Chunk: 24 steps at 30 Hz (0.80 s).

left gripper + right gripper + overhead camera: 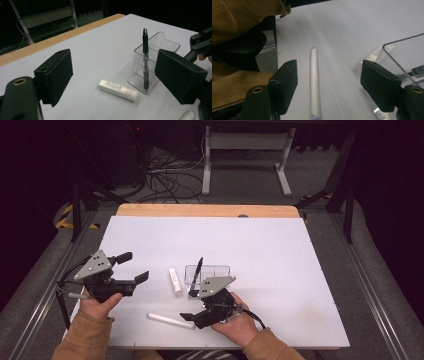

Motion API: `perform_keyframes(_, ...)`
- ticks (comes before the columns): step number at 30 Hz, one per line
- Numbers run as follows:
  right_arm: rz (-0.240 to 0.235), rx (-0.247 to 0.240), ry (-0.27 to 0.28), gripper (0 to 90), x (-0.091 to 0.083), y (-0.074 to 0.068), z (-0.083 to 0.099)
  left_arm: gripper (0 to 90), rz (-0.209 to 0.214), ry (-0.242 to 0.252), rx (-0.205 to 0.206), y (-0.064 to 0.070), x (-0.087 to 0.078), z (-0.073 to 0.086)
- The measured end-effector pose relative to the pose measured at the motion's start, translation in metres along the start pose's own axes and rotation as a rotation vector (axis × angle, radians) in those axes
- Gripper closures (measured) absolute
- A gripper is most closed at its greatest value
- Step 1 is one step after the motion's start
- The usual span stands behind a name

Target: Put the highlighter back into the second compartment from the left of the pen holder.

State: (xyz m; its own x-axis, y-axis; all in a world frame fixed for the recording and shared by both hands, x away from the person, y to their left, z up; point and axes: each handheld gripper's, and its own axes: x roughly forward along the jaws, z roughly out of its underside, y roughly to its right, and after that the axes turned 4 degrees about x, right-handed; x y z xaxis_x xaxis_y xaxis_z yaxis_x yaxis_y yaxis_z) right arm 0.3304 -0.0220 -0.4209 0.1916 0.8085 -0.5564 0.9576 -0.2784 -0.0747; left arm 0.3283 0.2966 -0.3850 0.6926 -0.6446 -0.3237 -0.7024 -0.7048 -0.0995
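A clear plastic holder [216, 272] [155, 53] [405, 55] stands mid-table with a black pen [196, 276] [145, 60] upright in it. A short white tube [175, 280] [118, 90] [377, 56] lies just left of the holder. A long white pen [170, 320] [315, 82] lies near the front edge. My left gripper [133, 266] [117, 77] hovers open at the left, pointing toward the tube and holder. My right gripper [191, 320] [329, 87] is low over the table, open, its jaws standing either side of the white pen.
The white table top [260, 245] has a wooden strip [207, 210] along its far edge. Beyond it are a white desk frame [245, 155] and cables [165, 180] on the floor. A brown sleeve [239, 20] fills the left of the right gripper view.
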Motion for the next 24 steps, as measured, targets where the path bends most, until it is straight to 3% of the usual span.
perform_keyframes(7, 0.001, 0.000, -0.021, 31.7, 0.005, 0.000, -0.001, 15.7, -0.009, -0.010, 0.017, 0.000, -0.002, 0.001)
perform_keyframes(14, -0.010, 0.016, -0.070, 33.9, 0.014, 0.000, -0.005, 16.1, 0.009, -0.012, -0.017, 0.002, -0.004, 0.001)
perform_keyframes(24, -0.016, 0.018, -0.133, 39.2, 0.032, -0.003, -0.011, 16.2, -0.004, -0.016, -0.008, 0.001, -0.006, 0.003)
